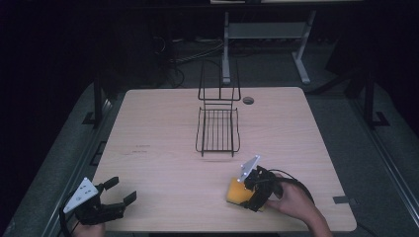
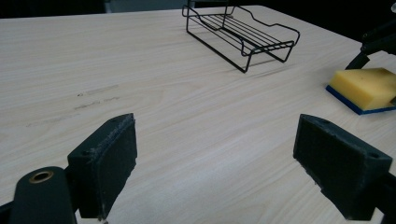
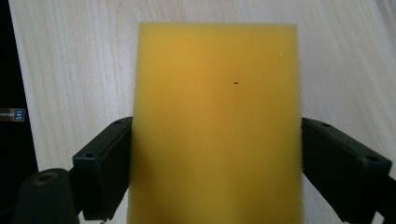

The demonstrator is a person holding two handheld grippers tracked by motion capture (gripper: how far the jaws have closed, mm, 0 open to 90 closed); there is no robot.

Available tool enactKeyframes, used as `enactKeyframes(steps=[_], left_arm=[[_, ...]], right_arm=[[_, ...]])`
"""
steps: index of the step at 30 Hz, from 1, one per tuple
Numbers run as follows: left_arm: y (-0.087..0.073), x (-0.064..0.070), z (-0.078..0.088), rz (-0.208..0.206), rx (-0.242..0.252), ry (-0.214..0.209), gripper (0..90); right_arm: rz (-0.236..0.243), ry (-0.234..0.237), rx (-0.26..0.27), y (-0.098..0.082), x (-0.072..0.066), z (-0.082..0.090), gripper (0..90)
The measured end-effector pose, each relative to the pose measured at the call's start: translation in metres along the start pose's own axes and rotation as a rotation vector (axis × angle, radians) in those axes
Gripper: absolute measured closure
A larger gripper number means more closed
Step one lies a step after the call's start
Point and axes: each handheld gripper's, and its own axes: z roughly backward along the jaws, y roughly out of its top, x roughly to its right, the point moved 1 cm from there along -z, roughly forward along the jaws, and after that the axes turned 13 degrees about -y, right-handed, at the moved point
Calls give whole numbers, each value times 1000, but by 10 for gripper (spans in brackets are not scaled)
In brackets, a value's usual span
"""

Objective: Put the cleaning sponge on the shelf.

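A yellow sponge (image 1: 235, 192) with a blue underside lies flat on the wooden table (image 1: 163, 148) near its front right. In the left gripper view the sponge (image 2: 366, 86) sits far right. My right gripper (image 1: 245, 195) is lowered over it, held by a hand. In the right gripper view the sponge (image 3: 215, 116) lies between the wide-spread jaws of the gripper (image 3: 216, 128), which stand at its two long sides without squeezing it. My left gripper (image 1: 123, 190) hovers open at the front left corner, and the left gripper (image 2: 215, 135) has only bare table between its jaws.
A black wire rack (image 1: 218, 131) with a tall back loop stands at the table's middle back; the rack (image 2: 243, 32) also shows from the left gripper view. A cable hole (image 1: 248, 100) sits behind it. Dark floor and a desk frame lie beyond.
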Motion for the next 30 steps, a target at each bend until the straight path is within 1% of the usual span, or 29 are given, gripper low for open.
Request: enactKeyframes(steps=[16,21,28,30], left_arm=[[0,0,0,1,5,0,128],[0,0,1,2,8,1,129],[0,0,2,2,8,1,128],[0,0,2,2,8,1,128]], right_arm=[[6,-7,-25,1,-3,-5,161],[17,0,-19,2,-3,-5,209],[27,-6,-20,4,-2,-5,219],[19,3,-13,4,-2,-3,220]])
